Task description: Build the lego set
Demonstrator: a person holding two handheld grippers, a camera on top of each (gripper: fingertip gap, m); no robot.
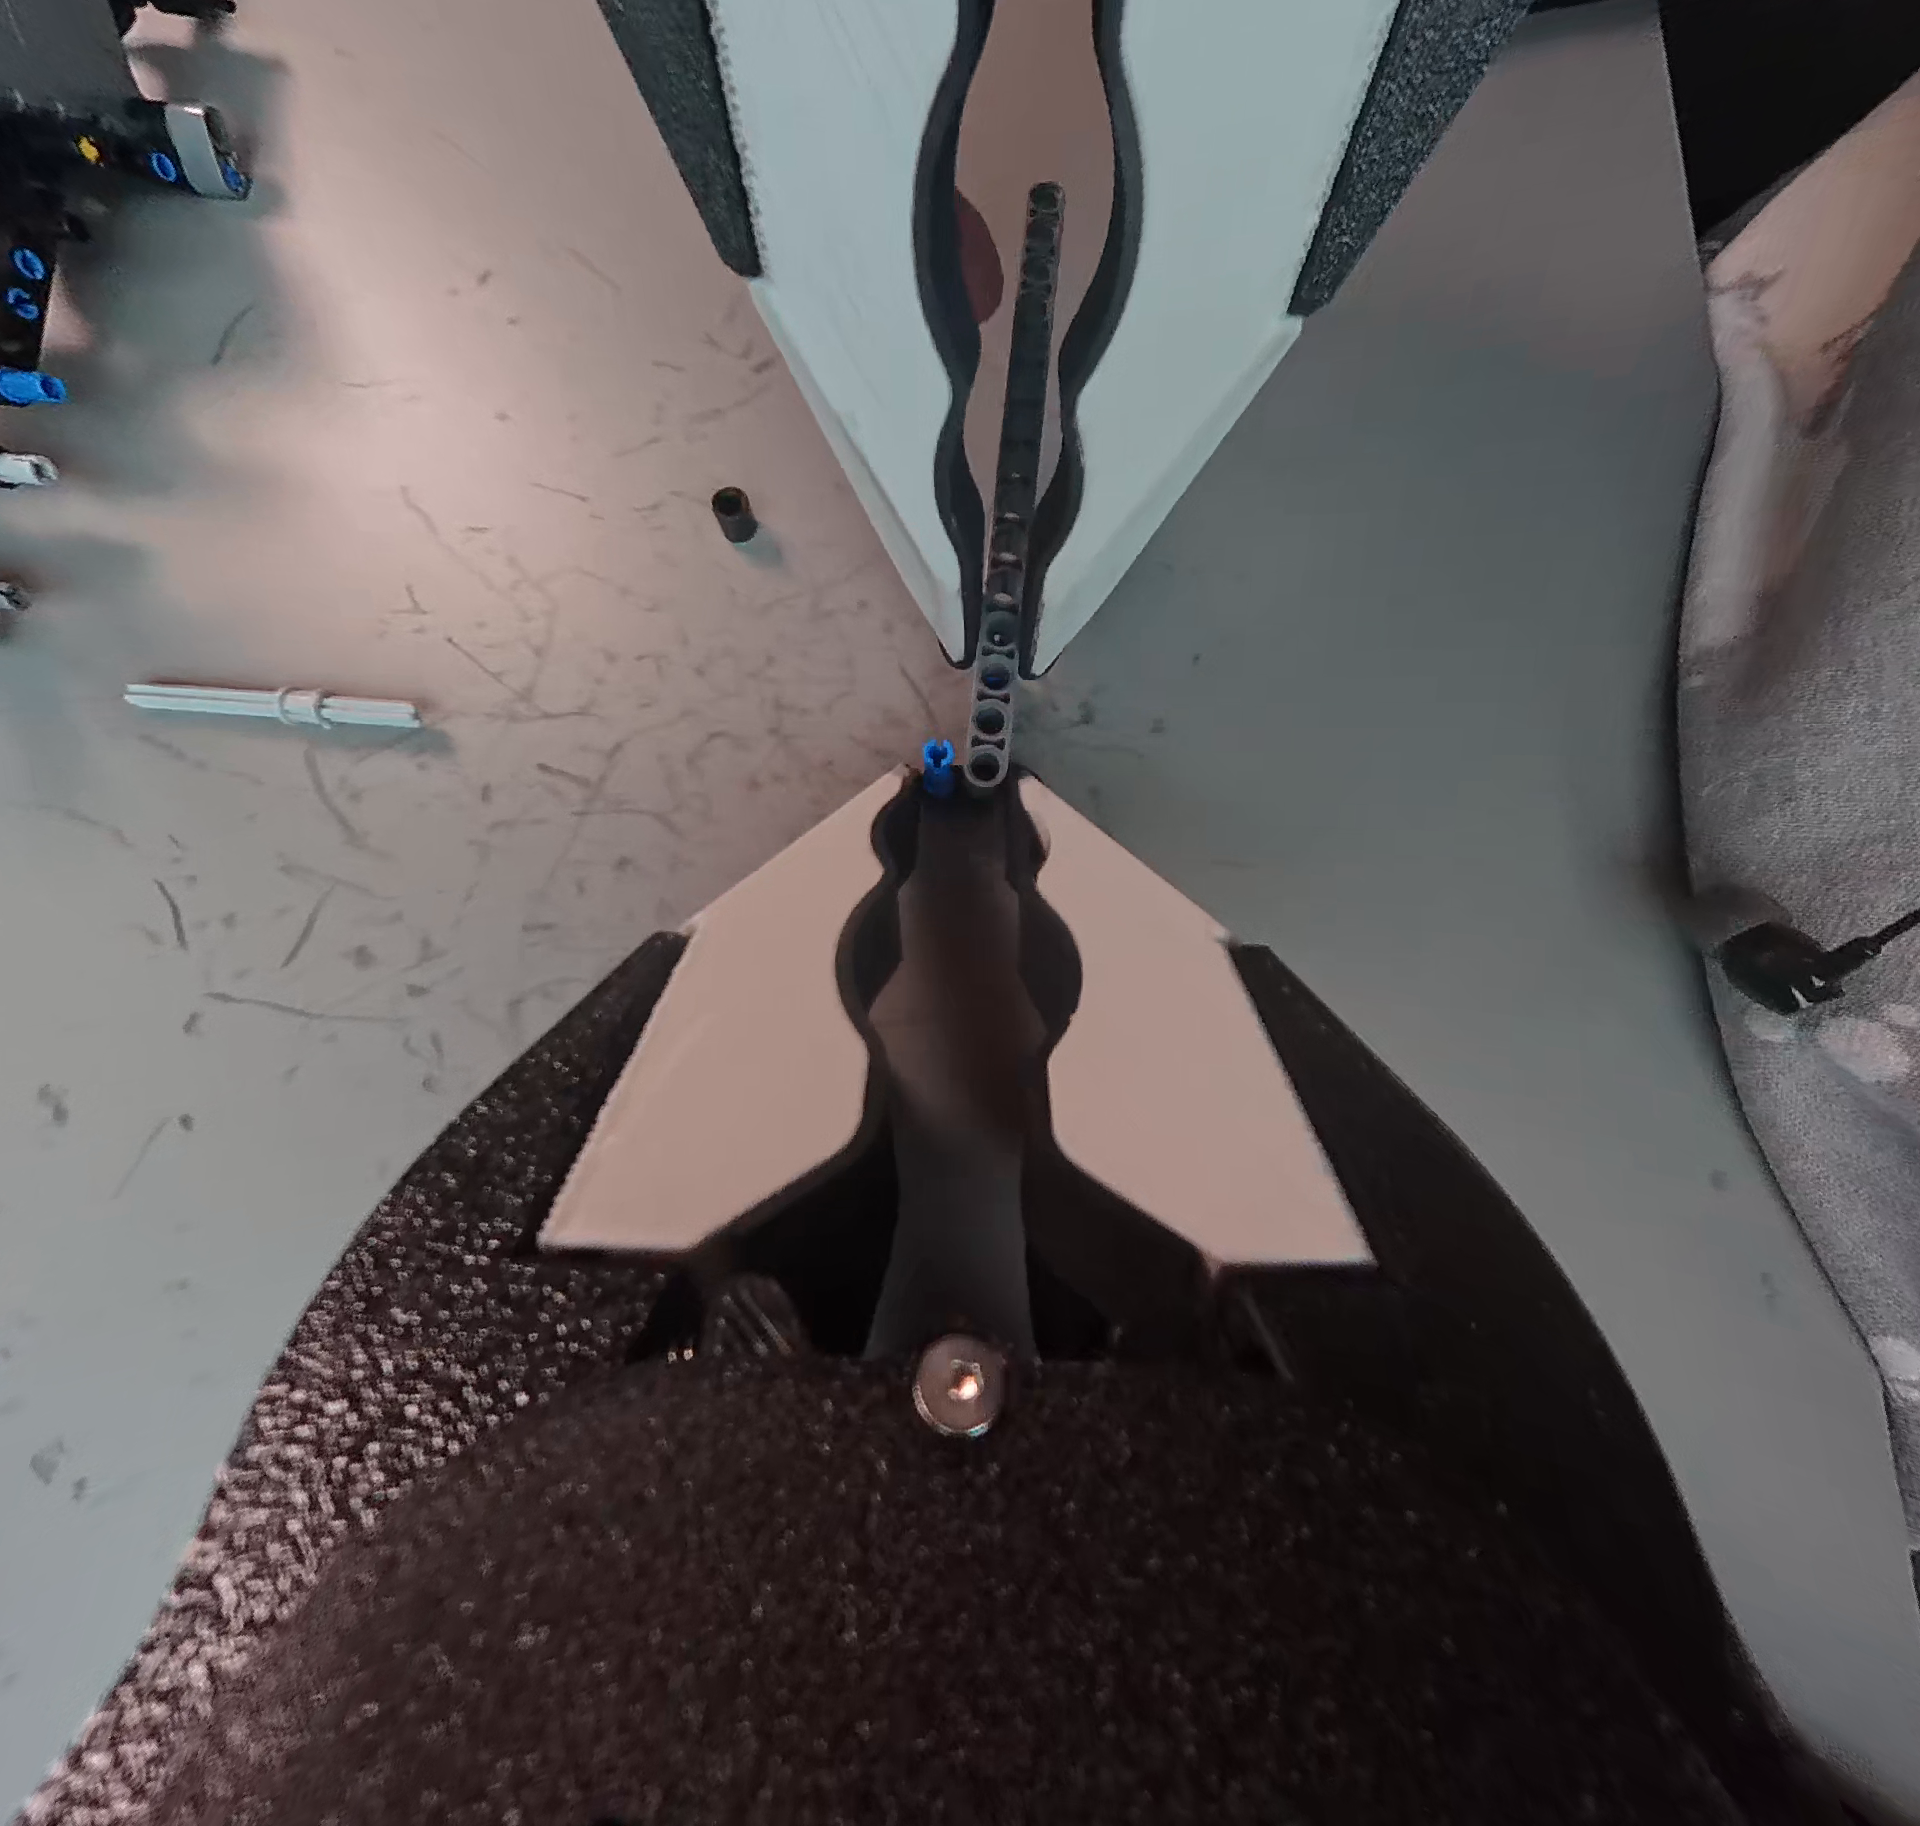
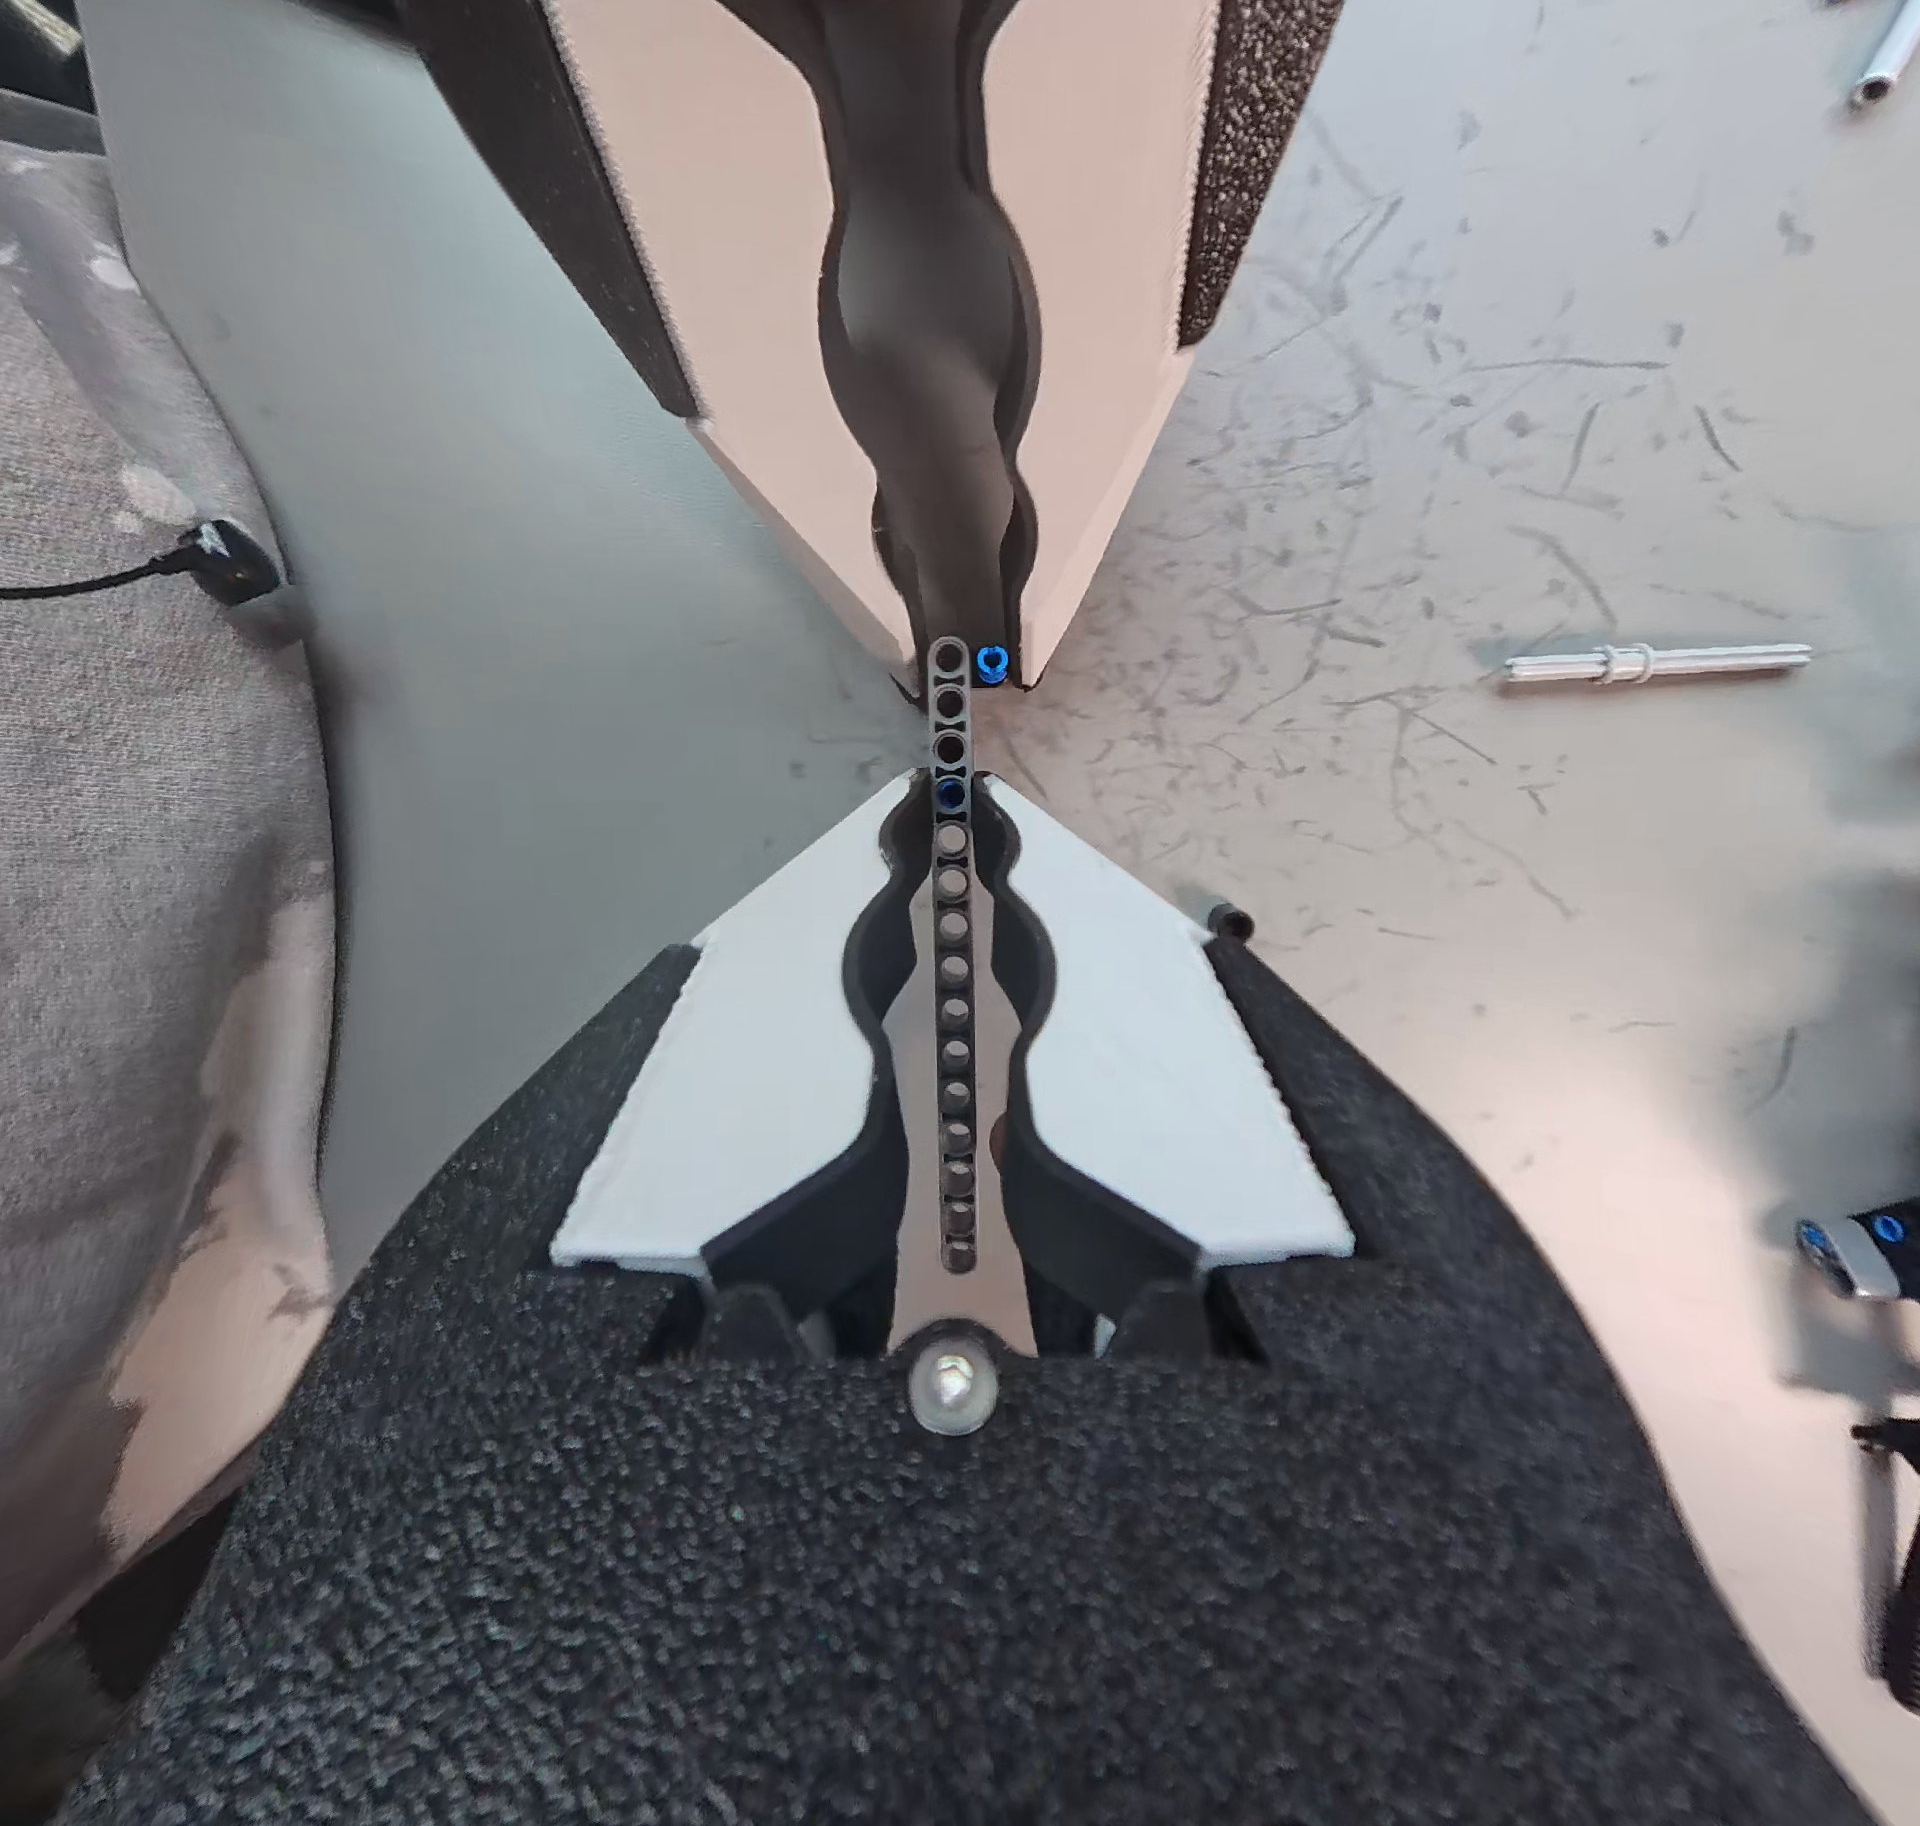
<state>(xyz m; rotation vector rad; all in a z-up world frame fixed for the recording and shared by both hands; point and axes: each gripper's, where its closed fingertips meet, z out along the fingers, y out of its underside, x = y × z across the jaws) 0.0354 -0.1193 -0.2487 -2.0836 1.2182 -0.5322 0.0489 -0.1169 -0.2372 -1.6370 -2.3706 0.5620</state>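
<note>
My right gripper [image 2: 951, 789] has white fingers and is shut on a long dark grey beam with holes [image 2: 954, 1049], which runs lengthwise between its jaws. A blue pin [image 2: 951, 792] sits in the beam's fourth hole from the free end. My left gripper [image 1: 964, 789] faces it tip to tip and is shut on a second small blue pin [image 1: 938, 766]. This pin [image 2: 992, 664] lies right beside the beam's end hole. The left wrist view shows the right gripper [image 1: 992, 664] coming from the top with the beam [image 1: 1023, 374]. The right wrist view shows the left gripper [image 2: 968, 680] at the top.
A light grey axle [image 1: 275, 706] and a small black bush [image 1: 734, 514] lie on the scratched grey table [image 1: 468, 945]. A partly built black model with blue pins [image 1: 62, 166] stands at the left edge. A person's grey clothing [image 1: 1808, 633] is at the right. My left and right fingertips are right by each other. About 5 centimetres separates my right fingertips from the small black bush [image 1: 734, 514]. My right wrist view [image 2: 1226, 918] looks at it from another angle.
</note>
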